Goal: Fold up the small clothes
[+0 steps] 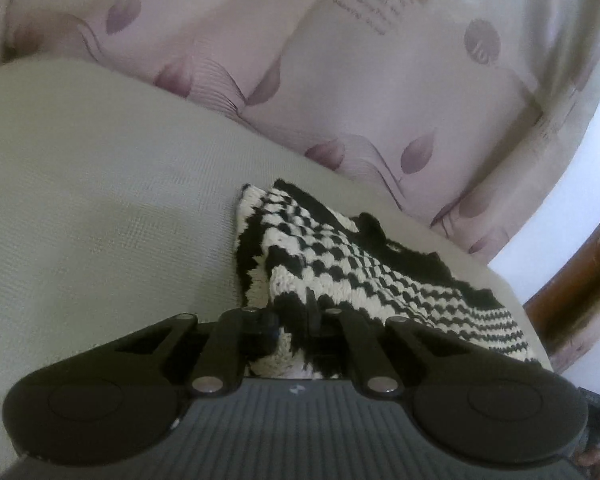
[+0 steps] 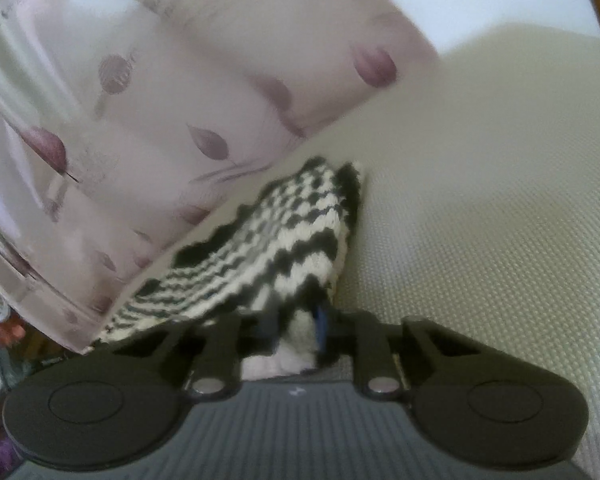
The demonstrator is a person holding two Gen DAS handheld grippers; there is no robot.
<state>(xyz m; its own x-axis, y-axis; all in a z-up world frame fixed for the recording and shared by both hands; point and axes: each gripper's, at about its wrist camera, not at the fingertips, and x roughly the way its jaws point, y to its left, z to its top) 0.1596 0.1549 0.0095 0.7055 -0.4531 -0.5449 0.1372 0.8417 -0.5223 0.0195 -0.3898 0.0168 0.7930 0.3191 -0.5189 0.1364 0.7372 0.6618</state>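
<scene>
- Two grippers each clench an edge of the knit (image 1: 340, 256): the left gripper (image 1: 296, 320) and the right gripper (image 2: 300, 316) both have yarn bunched between closed fingers.
- Risk, as I judge it: loose knit stretches or slips from a pinch if the two pull unevenly, skewing the fold.
- The knit lies on the mattress (image 1: 100, 200), by its curtain (image 1: 380, 100) edge, spreading forward from both grippers.
</scene>
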